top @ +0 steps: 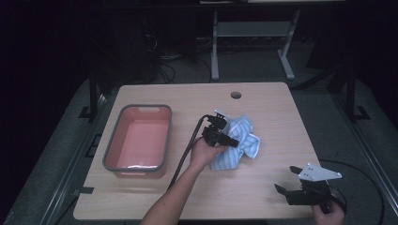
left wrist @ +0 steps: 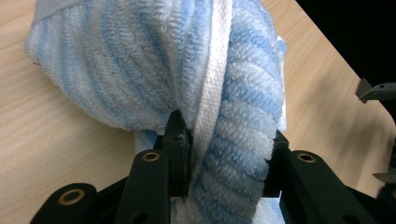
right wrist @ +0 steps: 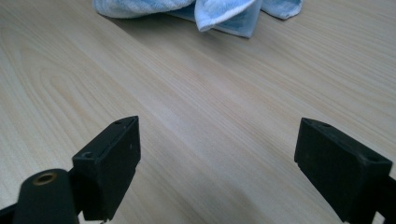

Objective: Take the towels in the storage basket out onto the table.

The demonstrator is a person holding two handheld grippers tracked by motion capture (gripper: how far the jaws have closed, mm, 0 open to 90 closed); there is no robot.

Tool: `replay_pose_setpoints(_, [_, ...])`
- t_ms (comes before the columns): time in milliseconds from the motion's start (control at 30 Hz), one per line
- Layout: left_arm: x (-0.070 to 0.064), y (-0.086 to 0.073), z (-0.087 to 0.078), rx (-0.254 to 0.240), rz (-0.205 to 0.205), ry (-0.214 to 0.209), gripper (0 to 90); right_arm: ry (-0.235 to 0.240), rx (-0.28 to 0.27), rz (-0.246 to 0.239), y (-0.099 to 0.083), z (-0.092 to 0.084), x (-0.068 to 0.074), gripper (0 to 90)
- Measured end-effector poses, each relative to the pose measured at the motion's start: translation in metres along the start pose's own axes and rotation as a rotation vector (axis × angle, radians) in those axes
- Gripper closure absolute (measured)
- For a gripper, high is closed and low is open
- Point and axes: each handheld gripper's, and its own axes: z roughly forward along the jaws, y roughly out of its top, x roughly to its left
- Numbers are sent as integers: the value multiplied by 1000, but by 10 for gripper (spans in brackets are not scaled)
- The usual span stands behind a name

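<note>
At the lower right of the high view, nearest the camera, the right gripper [top: 287, 185] sits low over the table [top: 263, 197], held by a hand at the bottom edge. Its jaws are spread wide with nothing between them. In the right gripper view they rise from the two lower corners, bare pale wood between them and the towel [right wrist: 224, 11] far off along the top edge, well apart from this gripper.

Toward the centre of the high view, a forearm comes up from the bottom edge to the left gripper [top: 231, 140], its cable trailing back down the frame beside the arm. This gripper lies against the left side of the blue-and-white striped towel [top: 239, 140], which sits bunched on the table just right of centre. In the left gripper view, the left gripper [left wrist: 224, 163] has a thick fold of the towel [left wrist: 140, 70] between its jaws. Both pads press against the cloth, pinching it, while the rest of the bundle swells above across the upper frame.

At the left of the high view, well apart from the towel, stands a bin [top: 111, 140] with a grey rim and pink inside. Beyond it, near the table's far edge, a round hole [top: 236, 95] marks the wood.
</note>
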Motion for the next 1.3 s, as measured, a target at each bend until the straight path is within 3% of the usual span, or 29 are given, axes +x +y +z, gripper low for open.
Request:
replay_pose_setpoints(200, [-2,-1,7,0,2,20,627,-2,0,2,0,0,0,138])
replay_pose_setpoints(267, [-2,-2,9,0,1,18,592,-3,0,1,1,1,1,138])
replay_pose_setpoints(300, [-1,-4,11,-10,-33,-4,570,-3,-1,0,0,1,1,138])
replay_pose_setpoints(467, [-2,-6,9,-15,-23,0,485,-4,2,-7,1,1,2,138])
replay_pose_setpoints(933, [2,-22,-21,-63,1,-23,405,-6,10,-13,3,3,6,138])
replay_pose_setpoints(1300, [12,-41,-44,-105,-13,-44,390,-18,14,-4,2,4,4,138])
